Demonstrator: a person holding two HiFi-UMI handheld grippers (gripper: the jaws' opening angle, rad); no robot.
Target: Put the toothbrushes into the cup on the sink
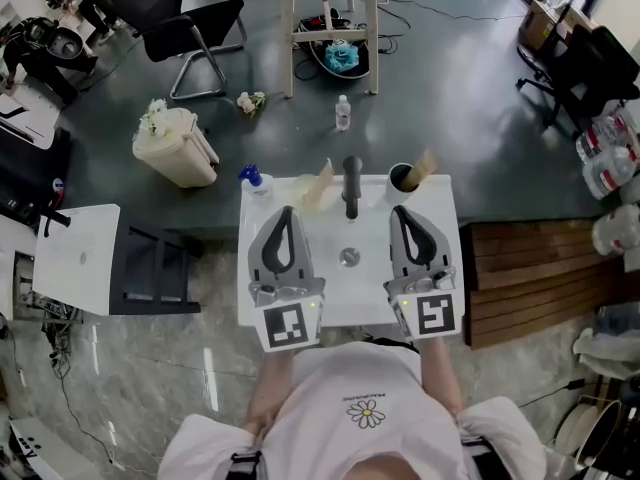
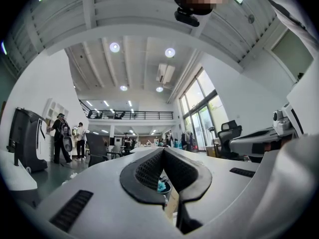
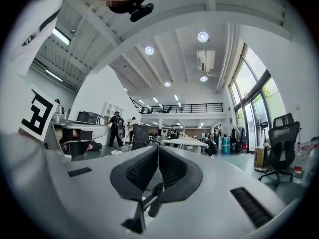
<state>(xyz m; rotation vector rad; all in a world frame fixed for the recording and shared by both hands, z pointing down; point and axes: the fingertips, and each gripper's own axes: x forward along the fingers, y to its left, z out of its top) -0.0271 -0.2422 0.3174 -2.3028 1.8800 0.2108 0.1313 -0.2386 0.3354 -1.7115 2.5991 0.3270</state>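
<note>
Cup (image 1: 400, 189) just ahead of closed right claw (image 1: 400, 211)

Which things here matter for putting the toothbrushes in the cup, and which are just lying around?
For the job: cup, tan toothbrush standing in it, second toothbrush left of the faucet, sink.
Just lying about: blue-capped bottle on the sink corner, water bottle on the floor, cream bin.

My right claw (image 3: 157, 149) has its black ribbed pads closed tip to tip, with nothing between them. A slim dark shape (image 3: 149, 205) shows low in the gap behind them, too unclear to name. At the near left I see a marker cube (image 3: 36, 114). Far off, people (image 3: 118, 129) stand on the left, a white table (image 3: 185, 143) sits in the centre, and an office chair (image 3: 281, 143) stands on the right by tall windows (image 3: 251, 108).
</note>
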